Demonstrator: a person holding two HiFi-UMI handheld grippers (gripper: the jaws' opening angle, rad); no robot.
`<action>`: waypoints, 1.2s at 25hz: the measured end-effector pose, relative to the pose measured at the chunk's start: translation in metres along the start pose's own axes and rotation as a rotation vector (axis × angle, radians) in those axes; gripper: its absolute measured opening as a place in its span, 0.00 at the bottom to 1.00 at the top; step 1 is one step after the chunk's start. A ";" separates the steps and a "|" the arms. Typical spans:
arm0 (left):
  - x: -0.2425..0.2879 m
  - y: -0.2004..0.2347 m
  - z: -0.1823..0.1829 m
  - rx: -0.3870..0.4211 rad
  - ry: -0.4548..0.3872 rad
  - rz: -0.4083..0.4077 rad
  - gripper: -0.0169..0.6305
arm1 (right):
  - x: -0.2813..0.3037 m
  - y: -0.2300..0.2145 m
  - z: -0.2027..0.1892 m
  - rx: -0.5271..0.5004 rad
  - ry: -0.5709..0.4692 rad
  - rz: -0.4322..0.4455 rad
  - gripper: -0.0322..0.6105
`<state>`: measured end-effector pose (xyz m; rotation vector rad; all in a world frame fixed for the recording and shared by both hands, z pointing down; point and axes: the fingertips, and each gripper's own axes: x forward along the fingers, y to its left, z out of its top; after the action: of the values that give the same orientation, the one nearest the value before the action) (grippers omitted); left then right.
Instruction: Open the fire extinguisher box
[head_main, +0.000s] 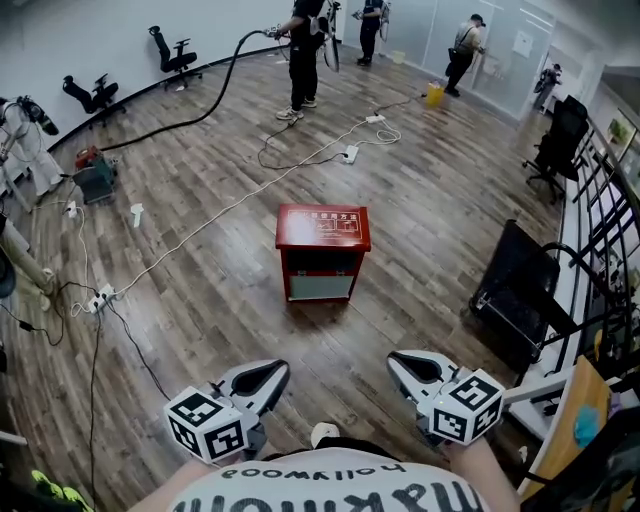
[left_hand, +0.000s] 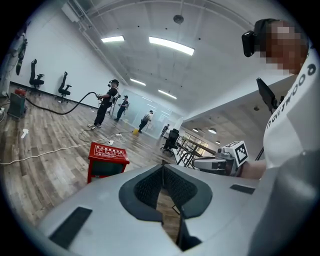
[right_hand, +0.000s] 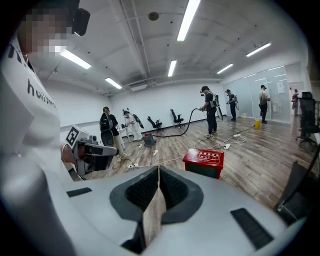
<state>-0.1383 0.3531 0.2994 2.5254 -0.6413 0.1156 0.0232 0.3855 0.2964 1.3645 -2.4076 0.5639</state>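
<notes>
The red fire extinguisher box (head_main: 323, 250) stands on the wooden floor about a step ahead of me, its lid down and its glass front facing me. It also shows in the left gripper view as the box (left_hand: 106, 159) and in the right gripper view as the box (right_hand: 204, 162). My left gripper (head_main: 278, 372) is held low near my body, well short of the box, with its jaws together and nothing between them (left_hand: 163, 167). My right gripper (head_main: 396, 362) hangs level with it, also shut and empty (right_hand: 158, 170). Neither touches the box.
White cables and power strips (head_main: 348, 153) run across the floor left of and behind the box. A black stand (head_main: 520, 290) and a railing are at the right. Several people, a black hose (head_main: 215, 95), office chairs and a yellow bucket (head_main: 434, 95) are at the far end.
</notes>
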 end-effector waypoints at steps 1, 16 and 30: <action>0.006 0.002 0.001 -0.003 -0.001 0.008 0.04 | 0.002 -0.007 0.001 -0.011 0.008 0.004 0.07; 0.056 0.007 0.000 0.010 0.020 0.037 0.04 | 0.032 -0.043 -0.012 -0.074 0.072 0.088 0.07; 0.108 0.040 0.036 0.011 0.046 -0.029 0.04 | 0.063 -0.075 0.010 -0.073 0.115 0.083 0.07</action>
<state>-0.0625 0.2596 0.3099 2.5335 -0.5867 0.1667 0.0562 0.2992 0.3300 1.1745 -2.3767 0.5541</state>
